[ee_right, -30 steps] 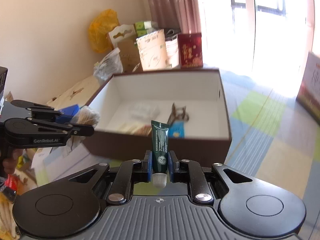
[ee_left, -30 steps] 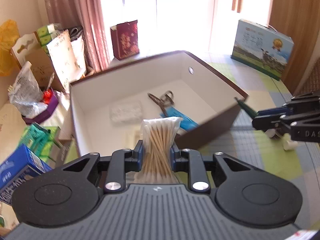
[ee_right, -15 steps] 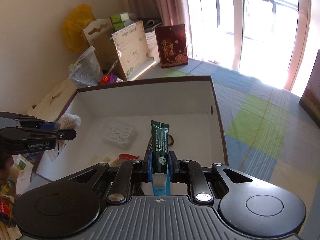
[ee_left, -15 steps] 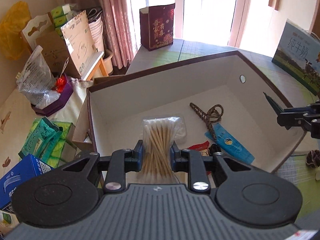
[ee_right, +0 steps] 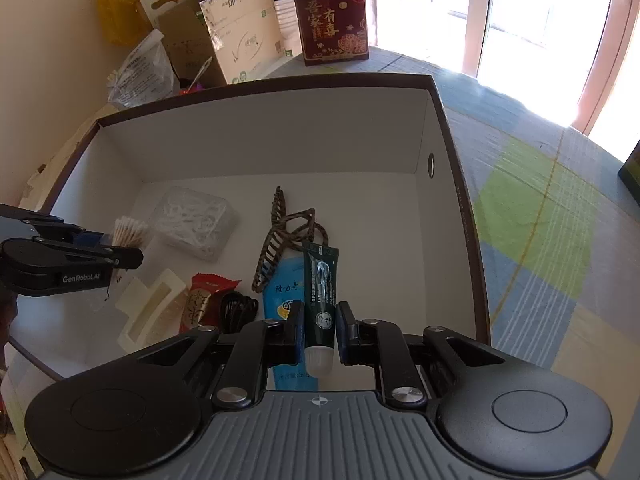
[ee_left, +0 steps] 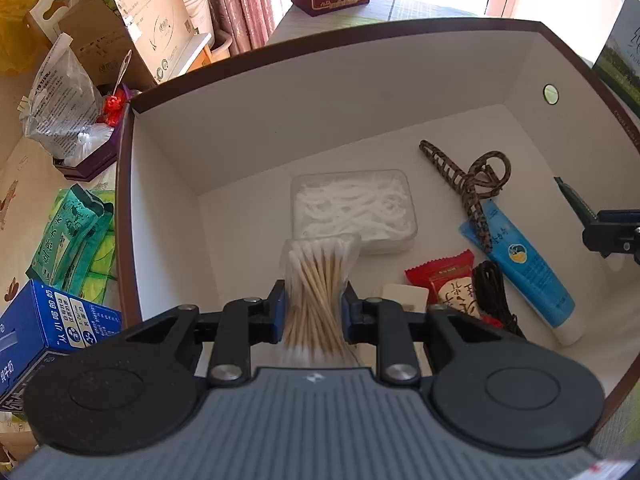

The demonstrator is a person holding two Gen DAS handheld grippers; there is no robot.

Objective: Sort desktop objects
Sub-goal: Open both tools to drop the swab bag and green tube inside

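Note:
My left gripper (ee_left: 313, 307) is shut on a clear bag of cotton swabs (ee_left: 320, 280), held over the near left part of a brown box with white inside walls (ee_left: 240, 128). The right gripper (ee_right: 319, 326) is shut on a dark green tube (ee_right: 320, 284), cap toward the camera, above the box's near right side. On the box floor lie a clear case of white floss picks (ee_left: 352, 210), a patterned hair claw (ee_left: 466, 184), a blue tube (ee_left: 524, 264), a red snack packet (ee_left: 446, 284), a black cord (ee_left: 492, 296) and a cream hair clip (ee_right: 154, 310).
Left of the box sit green tissue packs (ee_left: 72, 236) and a blue carton (ee_left: 44, 332). Behind it stand cardboard boxes (ee_right: 244, 36), a plastic bag (ee_left: 60, 96) and a dark red gift bag (ee_right: 332, 16). A checked cloth (ee_right: 540, 220) covers the table to the right.
Both grippers have moved forward and down over the box and tilted to look into it. The swabs and the green tube stay clamped in them.

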